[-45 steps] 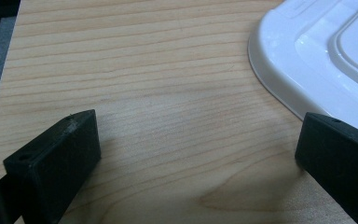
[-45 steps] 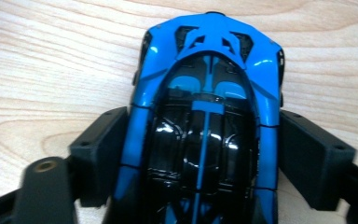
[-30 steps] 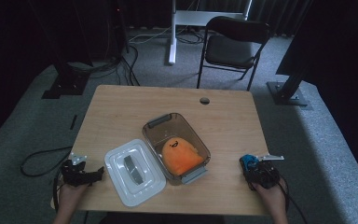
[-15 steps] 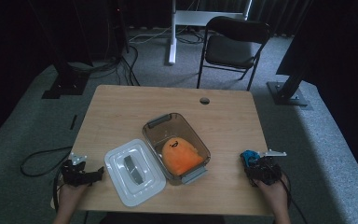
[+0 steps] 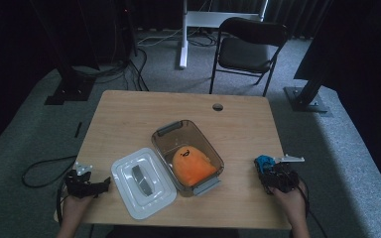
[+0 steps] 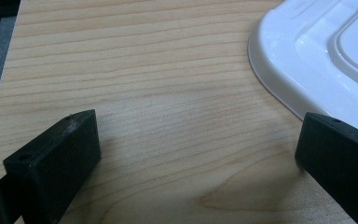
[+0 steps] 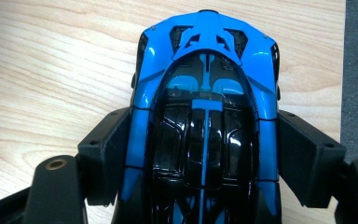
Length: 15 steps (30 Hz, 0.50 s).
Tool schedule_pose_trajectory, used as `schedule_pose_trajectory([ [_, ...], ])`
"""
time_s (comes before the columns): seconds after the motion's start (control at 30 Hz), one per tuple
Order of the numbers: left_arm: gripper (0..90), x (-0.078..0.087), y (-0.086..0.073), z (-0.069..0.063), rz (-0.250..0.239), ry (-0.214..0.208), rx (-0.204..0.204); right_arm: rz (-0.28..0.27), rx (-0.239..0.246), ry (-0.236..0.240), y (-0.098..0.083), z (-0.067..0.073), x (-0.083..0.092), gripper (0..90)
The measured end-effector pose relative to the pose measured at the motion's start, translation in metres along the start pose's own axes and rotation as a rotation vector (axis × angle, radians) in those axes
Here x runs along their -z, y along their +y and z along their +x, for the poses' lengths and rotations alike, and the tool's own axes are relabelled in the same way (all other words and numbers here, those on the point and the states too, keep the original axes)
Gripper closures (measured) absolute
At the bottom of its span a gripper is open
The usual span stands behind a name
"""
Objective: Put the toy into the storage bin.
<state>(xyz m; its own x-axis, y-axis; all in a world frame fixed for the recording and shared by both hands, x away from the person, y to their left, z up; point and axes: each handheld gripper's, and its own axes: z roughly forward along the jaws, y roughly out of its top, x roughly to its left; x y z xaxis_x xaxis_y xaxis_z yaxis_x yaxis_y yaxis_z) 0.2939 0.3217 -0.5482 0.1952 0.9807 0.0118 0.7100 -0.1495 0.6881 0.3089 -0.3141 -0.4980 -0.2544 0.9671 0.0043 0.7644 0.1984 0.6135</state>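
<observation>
Right gripper (image 7: 200, 154) is clamped on the blue toy car (image 7: 205, 116), 1 pad on each flank, and the car's long axis runs straight out along the jaws, its far end pointing away from the hand. From the high view the car (image 5: 264, 161) sits at the table's right edge, aimed up and left toward the clear container (image 5: 187, 156), which lies well apart to the left with an orange plush toy (image 5: 191, 166) inside. That's the line to travel, and the right hand is far the nearer. Over on the other side, the left gripper (image 6: 191, 154) stands wide apart and empty over bare wood, the white lid (image 6: 326, 56) just beside its right jaw.
</observation>
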Motion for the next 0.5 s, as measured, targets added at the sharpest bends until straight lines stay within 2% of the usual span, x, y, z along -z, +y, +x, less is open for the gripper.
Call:
schedule_pose_trajectory([
  [0.23, 0.3, 0.000, 0.000, 0.000, 0.000, 0.000, 0.000, -0.004, 0.017, 0.009, 0.004, 0.003, 0.002, 24.9],
  [0.5, 0.3, 0.000, 0.000, 0.000, -0.001, 0.000, 0.000, -0.025, 0.038, 0.010, 0.017, 0.008, 0.011, 24.9],
])
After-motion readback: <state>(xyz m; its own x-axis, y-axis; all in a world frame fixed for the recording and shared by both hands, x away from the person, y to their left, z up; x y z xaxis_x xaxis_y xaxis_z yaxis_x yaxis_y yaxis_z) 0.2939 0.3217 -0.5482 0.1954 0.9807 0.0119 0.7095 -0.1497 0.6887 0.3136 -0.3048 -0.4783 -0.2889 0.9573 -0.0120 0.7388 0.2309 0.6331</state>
